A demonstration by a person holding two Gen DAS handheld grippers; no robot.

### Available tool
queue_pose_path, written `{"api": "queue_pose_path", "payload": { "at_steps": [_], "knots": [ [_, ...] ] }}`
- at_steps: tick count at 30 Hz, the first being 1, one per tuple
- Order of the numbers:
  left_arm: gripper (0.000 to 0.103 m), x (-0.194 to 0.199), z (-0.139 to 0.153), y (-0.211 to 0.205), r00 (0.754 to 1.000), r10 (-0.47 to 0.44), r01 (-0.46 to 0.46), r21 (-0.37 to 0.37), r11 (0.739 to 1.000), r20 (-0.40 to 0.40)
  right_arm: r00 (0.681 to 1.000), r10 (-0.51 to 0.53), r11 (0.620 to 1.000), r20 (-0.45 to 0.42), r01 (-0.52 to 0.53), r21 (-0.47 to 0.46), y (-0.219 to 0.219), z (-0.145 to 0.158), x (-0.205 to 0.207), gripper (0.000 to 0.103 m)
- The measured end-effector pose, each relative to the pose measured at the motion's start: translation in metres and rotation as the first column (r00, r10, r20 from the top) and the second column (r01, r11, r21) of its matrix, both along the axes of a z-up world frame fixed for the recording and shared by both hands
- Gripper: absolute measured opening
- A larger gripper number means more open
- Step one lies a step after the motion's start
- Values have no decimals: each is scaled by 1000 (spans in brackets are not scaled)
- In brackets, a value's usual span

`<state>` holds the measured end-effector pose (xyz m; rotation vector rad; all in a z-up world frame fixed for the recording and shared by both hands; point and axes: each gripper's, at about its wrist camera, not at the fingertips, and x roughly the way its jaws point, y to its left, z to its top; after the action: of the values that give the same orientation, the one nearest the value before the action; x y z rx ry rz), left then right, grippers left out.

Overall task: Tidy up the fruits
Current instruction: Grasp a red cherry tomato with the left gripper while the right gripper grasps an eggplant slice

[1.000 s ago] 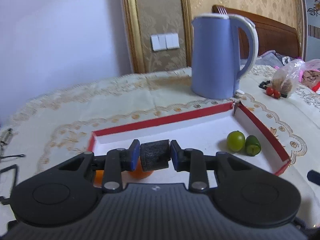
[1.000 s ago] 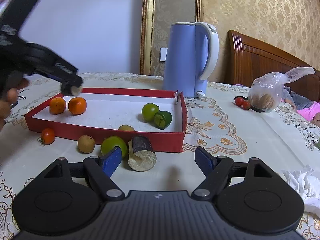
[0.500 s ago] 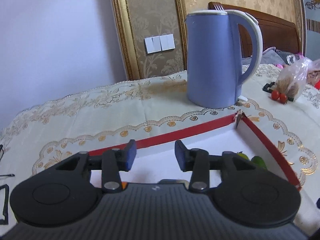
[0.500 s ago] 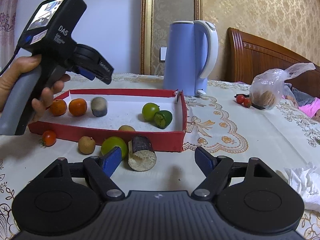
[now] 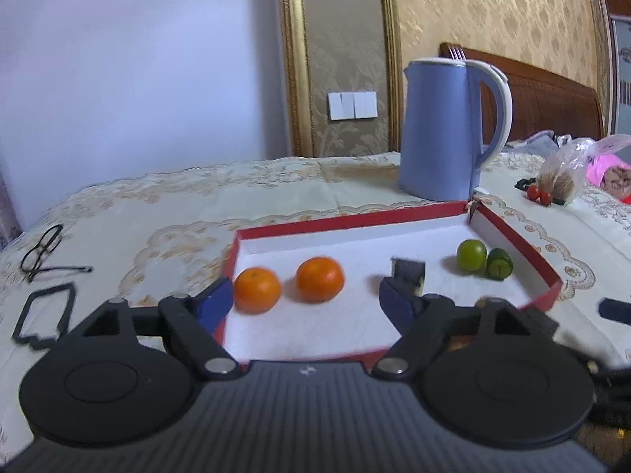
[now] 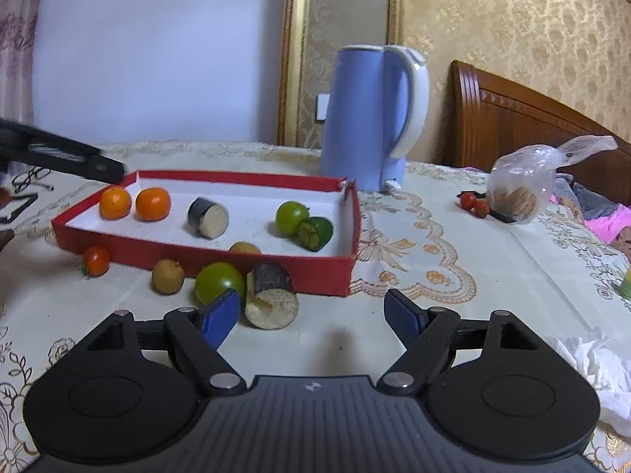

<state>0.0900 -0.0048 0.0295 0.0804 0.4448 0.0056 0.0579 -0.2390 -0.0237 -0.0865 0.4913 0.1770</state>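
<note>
A red tray (image 6: pixel 197 254) with a white floor holds two oranges (image 6: pixel 115 203) (image 6: pixel 153 203), a dark cut chunk (image 6: pixel 208 217), a green fruit (image 6: pixel 292 217), a dark green cut fruit (image 6: pixel 314 232) and a small brown fruit (image 6: pixel 244 247). My left gripper (image 5: pixel 305 303) hovers at the tray's (image 5: pixel 512 232) near-left corner, its jaws opening with nothing gripped. The chunk (image 5: pixel 408 272) lies free beyond its right finger. My right gripper (image 6: pixel 311 315) is closing. A second dark chunk (image 6: pixel 272 295) lies on the cloth just inside its left finger, not pressed.
In front of the tray lie a green tomato (image 6: pixel 219 282), a brown fruit (image 6: pixel 168 276) and a cherry tomato (image 6: pixel 96 260). A blue kettle (image 6: pixel 370 118) stands behind. A plastic bag (image 6: pixel 516 193) and tissue (image 6: pixel 591 374) lie right, glasses (image 5: pixel 39 248) left.
The left gripper let go of the dark chunk, which now lies in the tray, opened wide and drew back toward the tray's near edge. The right jaws narrowed slightly.
</note>
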Motion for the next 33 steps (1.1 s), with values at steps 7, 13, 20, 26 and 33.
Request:
{"api": "queue_pose_path", "payload": {
  "at_steps": [7,13,20,26,33],
  "knots": [
    [79,-13,-23,3,997,-9,10,9,1000,-77,999,31,998,-35,-33,-58,12,-4,11,68],
    [79,-6,-42,-13,992,11,1,92,996,-126,993,77,995,-92,-82,-55,15,-8,22,61],
    [71,8,-54,-15,980,-12,23,53,998,-197,982,126,991,-137,-130,-23,16,-7,32,60],
    [46,11,-53,-16,979,-29,35,23,999,-203,973,167,986,-162,-160,54,7,-9,38,52],
    [22,10,-51,-15,976,-70,66,-27,997,-207,978,151,988,-145,-146,44,8,-7,33,33]
  ]
}}
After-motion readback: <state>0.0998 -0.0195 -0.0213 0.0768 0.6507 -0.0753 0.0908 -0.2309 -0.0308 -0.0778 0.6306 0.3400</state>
